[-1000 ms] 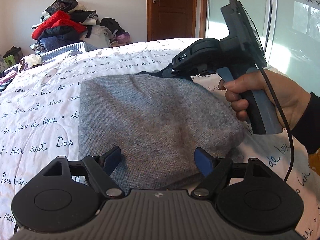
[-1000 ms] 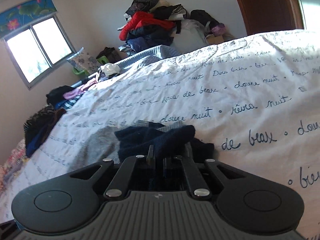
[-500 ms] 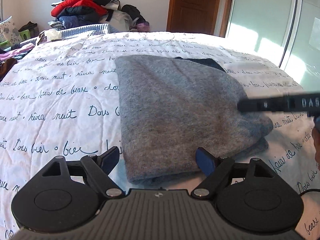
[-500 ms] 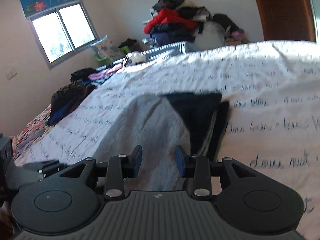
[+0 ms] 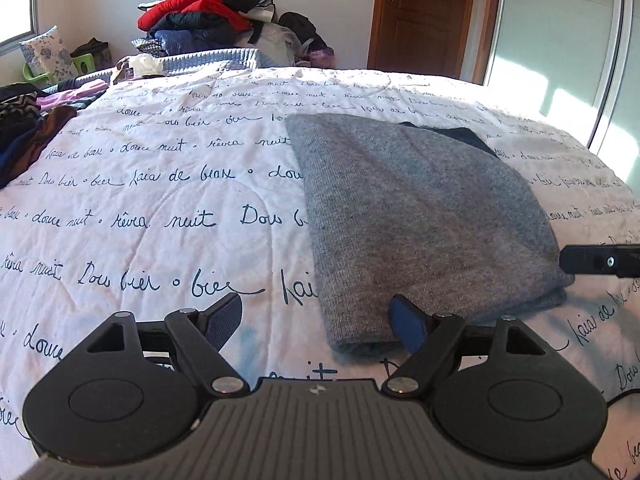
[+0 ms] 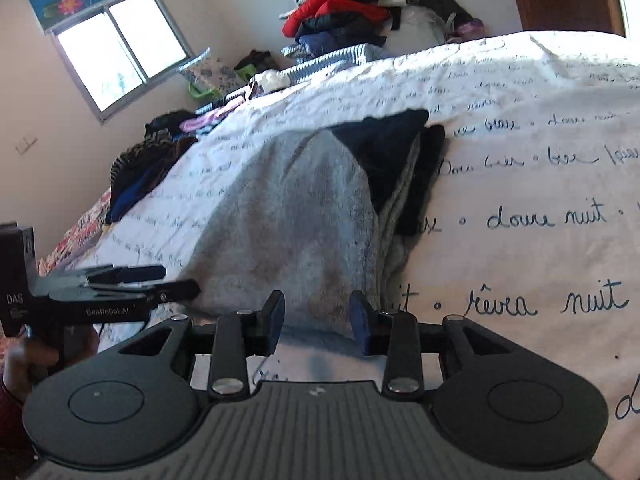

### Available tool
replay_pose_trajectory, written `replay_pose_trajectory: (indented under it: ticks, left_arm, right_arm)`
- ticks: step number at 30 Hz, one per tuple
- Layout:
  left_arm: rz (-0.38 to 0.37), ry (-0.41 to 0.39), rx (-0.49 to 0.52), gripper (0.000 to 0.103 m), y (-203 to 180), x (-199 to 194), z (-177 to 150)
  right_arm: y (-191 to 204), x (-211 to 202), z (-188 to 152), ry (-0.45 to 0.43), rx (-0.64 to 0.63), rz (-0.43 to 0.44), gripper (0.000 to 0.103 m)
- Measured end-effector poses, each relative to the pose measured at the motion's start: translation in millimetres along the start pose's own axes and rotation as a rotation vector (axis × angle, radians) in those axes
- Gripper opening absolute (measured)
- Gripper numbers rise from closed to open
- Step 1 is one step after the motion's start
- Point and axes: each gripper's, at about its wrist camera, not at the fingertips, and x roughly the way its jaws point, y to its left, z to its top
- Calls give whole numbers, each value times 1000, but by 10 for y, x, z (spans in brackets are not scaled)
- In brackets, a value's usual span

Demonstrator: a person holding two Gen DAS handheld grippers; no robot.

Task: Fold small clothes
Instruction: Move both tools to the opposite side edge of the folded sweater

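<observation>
A grey knit garment [image 5: 420, 216] with a dark navy part [image 5: 464, 136] at its far end lies folded flat on the white bedspread [image 5: 160, 200]. It also shows in the right wrist view [image 6: 296, 216], with the navy part [image 6: 384, 148] at the far end. My left gripper [image 5: 318, 322] is open and empty, just above the garment's near edge. My right gripper [image 6: 316, 320] is open and empty at the garment's near end. The right gripper's tip [image 5: 600, 260] shows at the right edge of the left wrist view.
A heap of clothes [image 5: 200, 16] is piled beyond the bed's far side. More loose clothes [image 5: 24, 128] lie at the bed's left edge. A wooden door [image 5: 416, 12] and a mirrored wardrobe [image 5: 560, 40] stand behind. The left gripper [image 6: 120, 292] shows in the right wrist view.
My right gripper let go of the navy end, opened and drew back to the garment's near end. My left gripper shifted left and back. The garment now lies flat and folded.
</observation>
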Motion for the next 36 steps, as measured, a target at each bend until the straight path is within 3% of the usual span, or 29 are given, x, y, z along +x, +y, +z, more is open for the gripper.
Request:
replay_pose_trajectory:
  ticks: [2,4,6,10,16,36]
  left_arm:
    - [5,-15,12,81,-51,-19,43]
    - [1,-25,16,82,-110,-13,86]
    - [-12,-26,12,82,-157,-1,108]
    - [0,-13,31,83,-241,34,89]
    - [20,-6,27,84,-232,61,72]
    - [125,-24,37,87,-263,57,87]
  right_arm:
    - [60,-62,57,-58,1,15,36]
    - [128,-36,94,-85,-4,5,44]
    - [183,88,82,-62,-23,-26,50]
    - [246,312,-90,21,-84,-134,50]
    - [355,162,-154,-22,-104,-145,64]
    - [288,-45,-241,-69,1,-177,70]
